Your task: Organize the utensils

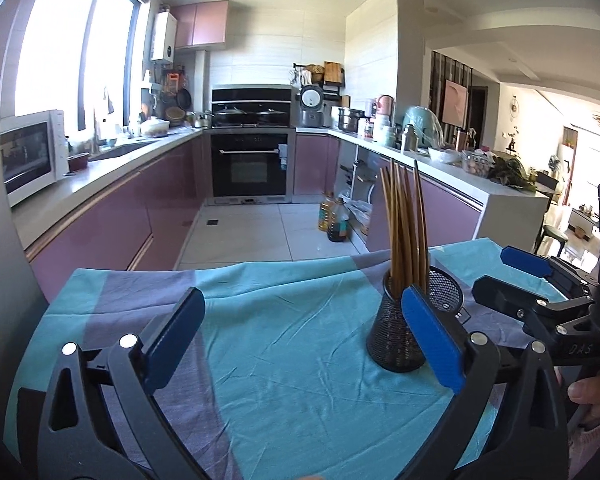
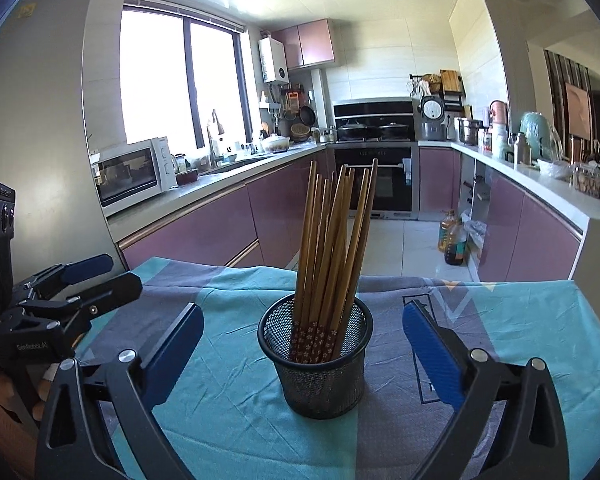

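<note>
A black mesh cup stands upright on the table and holds several wooden chopsticks with red flowered ends down. My right gripper is open and empty, its blue pads either side of the cup, a little short of it. In the left wrist view the cup and chopsticks are to the right, partly behind my right finger pad. My left gripper is open and empty over the cloth. The right gripper shows at the right there; the left gripper shows at the left in the right wrist view.
A teal and grey cloth covers the table. Beyond its far edge lies the kitchen floor, purple cabinets and an oven. Oil bottles stand on the floor at right.
</note>
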`<state>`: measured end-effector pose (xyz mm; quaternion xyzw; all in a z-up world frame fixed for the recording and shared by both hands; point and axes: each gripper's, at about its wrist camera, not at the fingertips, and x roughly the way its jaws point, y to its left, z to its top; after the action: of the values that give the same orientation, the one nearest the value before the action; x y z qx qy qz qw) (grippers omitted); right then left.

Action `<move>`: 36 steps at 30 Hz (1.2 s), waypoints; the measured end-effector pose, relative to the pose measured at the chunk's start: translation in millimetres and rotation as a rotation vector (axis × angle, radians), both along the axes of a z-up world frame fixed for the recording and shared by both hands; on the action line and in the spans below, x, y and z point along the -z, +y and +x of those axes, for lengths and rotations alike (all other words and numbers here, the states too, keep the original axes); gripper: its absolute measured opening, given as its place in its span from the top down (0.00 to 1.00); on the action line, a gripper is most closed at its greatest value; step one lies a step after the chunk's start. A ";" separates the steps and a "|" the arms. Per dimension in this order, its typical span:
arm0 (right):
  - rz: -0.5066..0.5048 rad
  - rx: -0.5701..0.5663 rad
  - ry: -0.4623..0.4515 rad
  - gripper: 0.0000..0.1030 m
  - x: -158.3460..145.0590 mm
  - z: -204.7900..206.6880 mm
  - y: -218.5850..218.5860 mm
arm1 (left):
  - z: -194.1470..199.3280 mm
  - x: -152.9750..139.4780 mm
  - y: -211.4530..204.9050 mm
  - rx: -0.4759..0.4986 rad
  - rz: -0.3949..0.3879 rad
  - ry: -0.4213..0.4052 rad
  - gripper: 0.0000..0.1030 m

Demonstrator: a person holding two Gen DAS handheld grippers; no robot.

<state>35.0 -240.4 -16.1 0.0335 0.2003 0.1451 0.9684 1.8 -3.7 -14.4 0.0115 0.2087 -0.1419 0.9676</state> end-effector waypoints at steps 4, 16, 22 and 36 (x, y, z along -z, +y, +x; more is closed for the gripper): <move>-0.010 0.005 -0.027 0.06 0.0 -8.7 5.1 | -16.7 -0.5 14.1 -0.040 0.003 -0.029 0.06; -0.011 0.008 -0.067 0.06 1.0 -23.0 13.1 | -44.9 -1.8 33.5 -0.091 -0.031 -0.086 0.06; -0.028 0.021 -0.104 0.06 0.2 -31.3 16.8 | -54.5 -4.3 34.1 -0.106 -0.021 -0.113 0.06; -0.022 0.050 -0.138 0.06 -0.5 -39.8 14.4 | -68.9 -7.3 29.4 -0.120 -0.005 -0.146 0.06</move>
<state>-4.9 -226.1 -15.6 0.0178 0.1336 0.1208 0.9835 -67.1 25.7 -7.1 0.0067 0.1373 -0.0831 0.9870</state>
